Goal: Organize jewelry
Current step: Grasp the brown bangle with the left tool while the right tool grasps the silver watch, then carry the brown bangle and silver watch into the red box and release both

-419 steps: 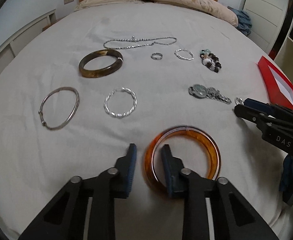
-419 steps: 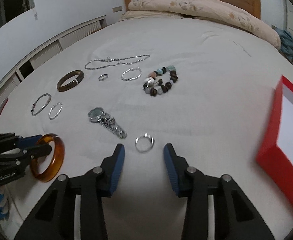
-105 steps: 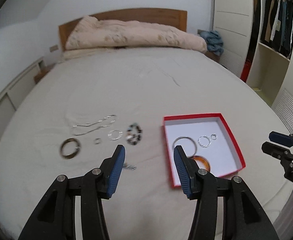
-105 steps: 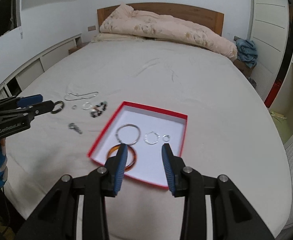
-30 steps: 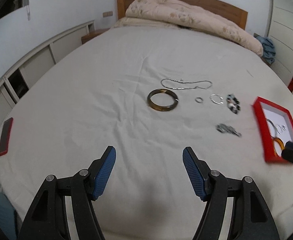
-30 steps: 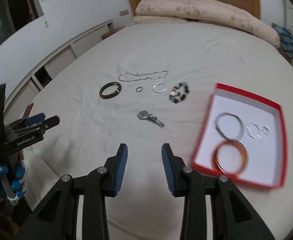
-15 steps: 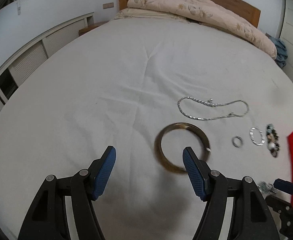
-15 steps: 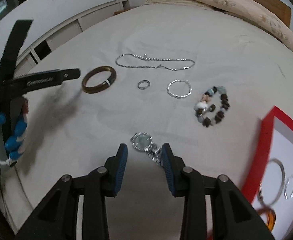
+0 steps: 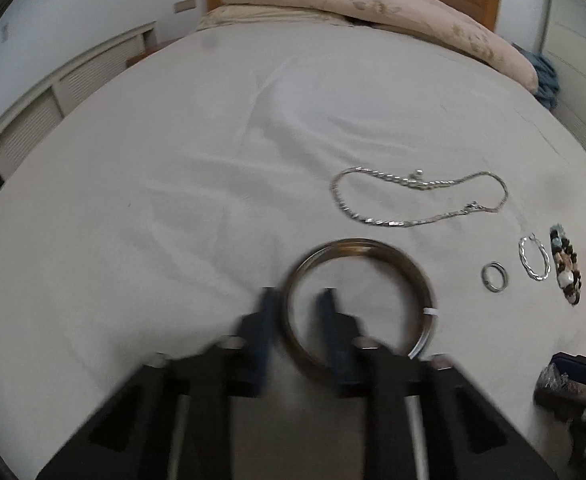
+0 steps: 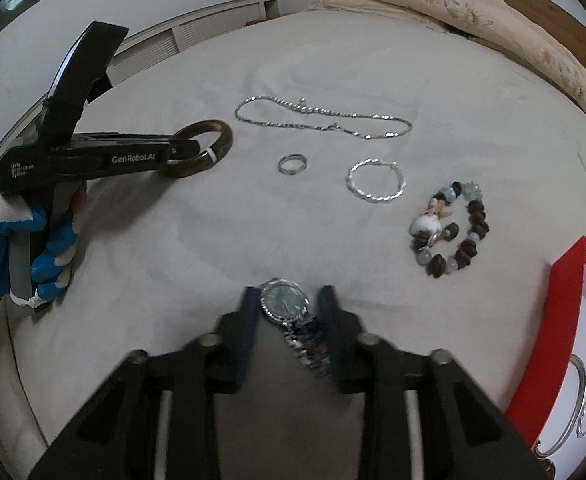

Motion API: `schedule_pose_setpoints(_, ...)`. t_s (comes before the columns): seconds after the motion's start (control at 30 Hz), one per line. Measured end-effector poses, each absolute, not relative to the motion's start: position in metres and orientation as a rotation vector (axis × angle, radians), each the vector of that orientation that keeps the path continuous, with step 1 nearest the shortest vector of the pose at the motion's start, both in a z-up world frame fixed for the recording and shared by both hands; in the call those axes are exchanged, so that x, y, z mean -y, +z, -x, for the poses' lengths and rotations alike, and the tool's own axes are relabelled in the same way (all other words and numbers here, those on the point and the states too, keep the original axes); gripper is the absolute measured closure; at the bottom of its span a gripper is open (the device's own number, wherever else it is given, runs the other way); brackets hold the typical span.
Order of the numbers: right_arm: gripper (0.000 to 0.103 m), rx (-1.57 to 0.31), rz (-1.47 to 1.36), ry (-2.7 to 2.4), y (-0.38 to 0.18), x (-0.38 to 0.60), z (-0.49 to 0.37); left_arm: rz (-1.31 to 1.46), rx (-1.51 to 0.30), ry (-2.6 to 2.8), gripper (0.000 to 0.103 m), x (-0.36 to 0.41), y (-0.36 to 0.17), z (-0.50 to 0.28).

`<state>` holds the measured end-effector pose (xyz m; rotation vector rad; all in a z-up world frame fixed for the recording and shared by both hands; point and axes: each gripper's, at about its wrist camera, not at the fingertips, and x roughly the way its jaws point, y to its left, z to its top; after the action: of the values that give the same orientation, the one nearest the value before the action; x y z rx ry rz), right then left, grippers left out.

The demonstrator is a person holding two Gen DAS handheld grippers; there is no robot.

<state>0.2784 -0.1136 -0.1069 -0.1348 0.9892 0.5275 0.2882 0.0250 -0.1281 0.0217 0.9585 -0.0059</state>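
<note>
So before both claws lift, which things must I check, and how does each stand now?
1. Left claw straddles the dark bangle rim, one finger outside, one inside: ok.
2. Left pads pressing the rim: cannot tell, the picture is blurred; its jaws have just been closing.
3. Watch between the right claw fingers: ok.
4. Right pads gripping the watch: cannot tell; jaws just closing.
5. Watch strap clear of the fingers: cannot tell, partly hidden.
6. Red box has free floor: ok.
</note>
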Motion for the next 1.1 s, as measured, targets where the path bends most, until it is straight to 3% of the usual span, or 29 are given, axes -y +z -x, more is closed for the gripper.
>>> schedule_pose_setpoints(0.33,0.082,-0.935,0.0,0.521,-0.085,0.135,-0.267,-0.041,-0.935,0.006,0.094,-0.015,-0.109,-0.27)
schedule_pose_setpoints(0.6,0.082,-0.837,-0.077,0.48,-0.036,0.165,-0.242,-0.061,-0.896,-0.031,0.094,0.013,-0.072,-0.252)
schedule_pose_setpoints(0.87,0.082,-0.778,-0.1,0.382,0.0,0.224,-0.21,-0.08,-0.873,-0.166,0.094,0.088,-0.04,-0.233)
schedule_pose_setpoints(1.1,0.082,-0.806,-0.082,0.247,0.0,0.3,-0.189,-0.125,-0.877,-0.305,0.094,0.179,-0.037,-0.221)
